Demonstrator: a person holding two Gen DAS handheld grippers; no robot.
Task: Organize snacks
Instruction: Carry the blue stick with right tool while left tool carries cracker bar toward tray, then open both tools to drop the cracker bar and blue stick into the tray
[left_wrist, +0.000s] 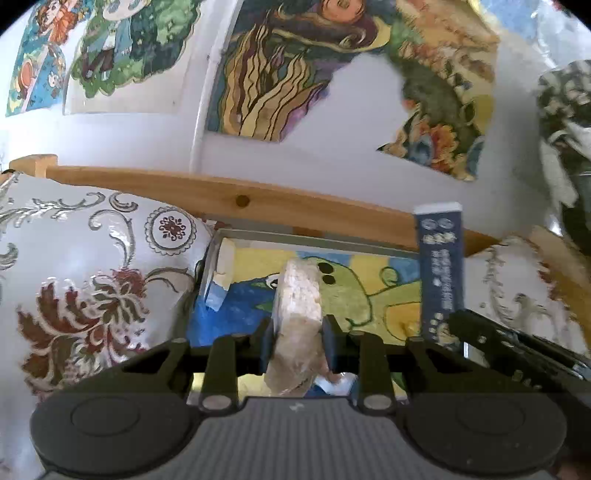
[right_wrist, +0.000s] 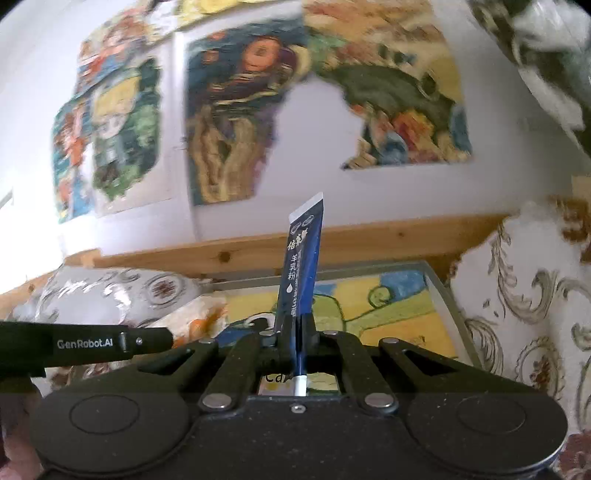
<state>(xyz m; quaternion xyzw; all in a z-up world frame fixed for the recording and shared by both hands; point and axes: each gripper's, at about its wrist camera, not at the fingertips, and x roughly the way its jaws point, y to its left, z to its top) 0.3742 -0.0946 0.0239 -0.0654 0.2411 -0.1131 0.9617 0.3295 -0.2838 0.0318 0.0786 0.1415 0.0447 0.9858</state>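
since both snacks are already held above the clear box (left_wrist: 317, 242) with the painted picture under it, the judgement is to lower each one straight down past the rim before easing the grip. the left hand-held gripper (left_wrist: 297, 339) is closed narrow around a wrapped rice cake (left_wrist: 299, 291); the right hand-held gripper (right_wrist: 293, 339) is pinched almost shut on a dark blue powder stick (right_wrist: 301, 266), standing upright.

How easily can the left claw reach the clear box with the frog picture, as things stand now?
Probably easily: the clear box lies open right under the left claw, nothing between. But that claw is shut on a rice cracker pack.
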